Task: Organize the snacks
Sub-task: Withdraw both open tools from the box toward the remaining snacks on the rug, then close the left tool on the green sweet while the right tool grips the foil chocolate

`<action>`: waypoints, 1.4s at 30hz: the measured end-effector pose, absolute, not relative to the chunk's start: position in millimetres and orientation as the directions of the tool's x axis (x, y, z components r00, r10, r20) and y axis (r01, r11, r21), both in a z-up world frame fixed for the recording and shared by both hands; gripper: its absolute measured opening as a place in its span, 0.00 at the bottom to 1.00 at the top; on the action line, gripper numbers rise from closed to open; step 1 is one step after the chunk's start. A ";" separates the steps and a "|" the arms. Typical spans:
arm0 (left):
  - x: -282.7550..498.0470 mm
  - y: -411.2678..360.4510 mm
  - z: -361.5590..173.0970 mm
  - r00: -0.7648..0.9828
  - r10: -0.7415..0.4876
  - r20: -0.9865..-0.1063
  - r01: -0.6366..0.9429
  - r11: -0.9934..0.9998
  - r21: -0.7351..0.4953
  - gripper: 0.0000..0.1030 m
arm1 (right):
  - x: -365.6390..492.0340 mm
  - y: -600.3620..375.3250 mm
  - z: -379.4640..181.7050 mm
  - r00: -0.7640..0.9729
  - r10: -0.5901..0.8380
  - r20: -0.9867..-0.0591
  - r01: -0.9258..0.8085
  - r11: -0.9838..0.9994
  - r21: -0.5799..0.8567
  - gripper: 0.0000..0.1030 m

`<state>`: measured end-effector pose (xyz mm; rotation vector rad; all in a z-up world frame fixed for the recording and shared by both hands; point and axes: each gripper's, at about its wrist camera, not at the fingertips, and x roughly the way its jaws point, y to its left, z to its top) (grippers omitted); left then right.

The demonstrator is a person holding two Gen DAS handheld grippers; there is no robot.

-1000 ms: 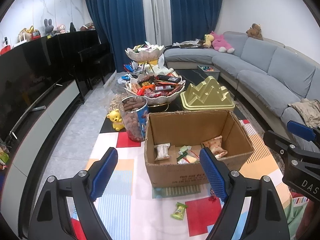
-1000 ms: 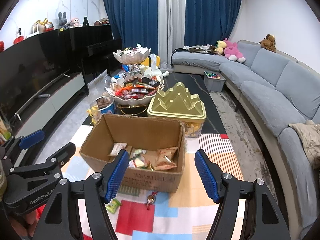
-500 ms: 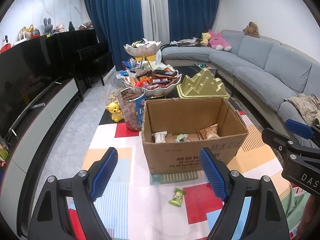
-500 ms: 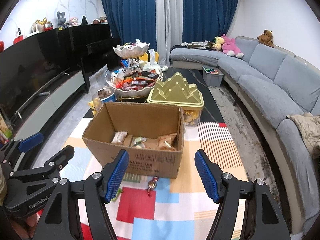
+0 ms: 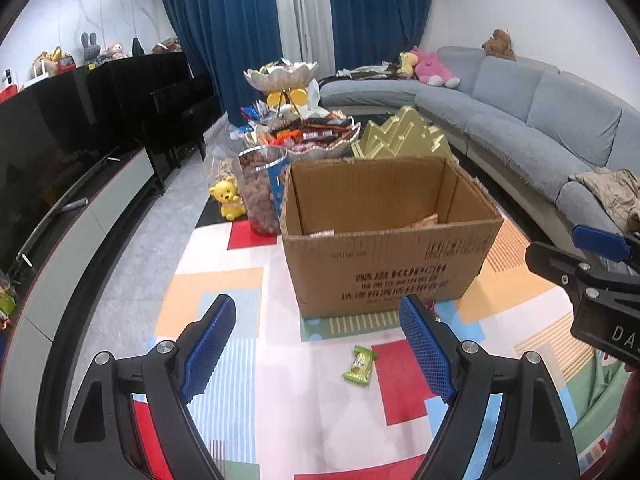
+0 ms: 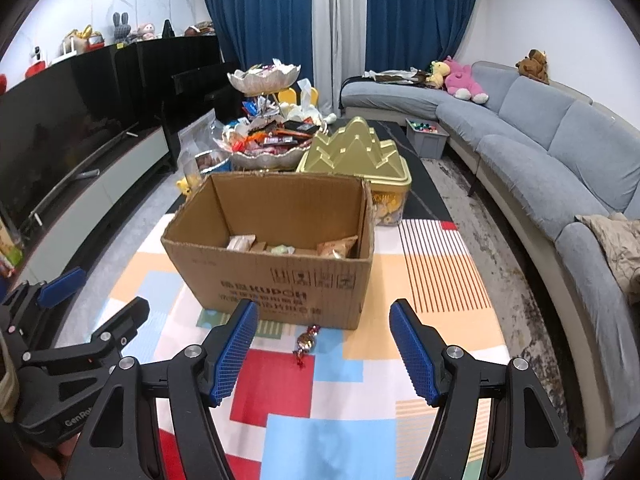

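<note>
The box (image 5: pixel 384 240) stands upright on the mat (image 5: pixel 248 344), open top up, its long side facing both cameras. A few snacks (image 6: pixel 336 246) lie on its bottom. The green candy (image 5: pixel 360 364) lies on the mat in front of the box, long axis running roughly away from the camera, ahead of the left claw (image 5: pixel 316 344) and nearer its right finger. The foil candy (image 6: pixel 306 344) lies at the box's foot, long axis tilted, ahead of the right claw (image 6: pixel 324 352) between its fingers' lines. Both claws stand apart, empty, touching nothing.
</note>
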<state>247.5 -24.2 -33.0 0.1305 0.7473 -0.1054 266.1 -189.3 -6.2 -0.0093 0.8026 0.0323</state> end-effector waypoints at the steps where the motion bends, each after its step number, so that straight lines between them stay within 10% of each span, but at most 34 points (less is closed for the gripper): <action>1: 247.5 -23.9 -35.4 0.726 -0.050 -0.685 0.143 0.986 0.080 0.82 | 266.4 -188.9 -8.9 0.689 0.026 -0.724 -0.034 0.999 0.003 0.67; 42: 281.2 -29.2 -166.3 0.576 -0.121 -0.808 0.257 0.966 0.038 0.79 | 311.8 -178.9 -129.0 0.525 0.032 -0.850 -0.050 0.999 0.007 0.67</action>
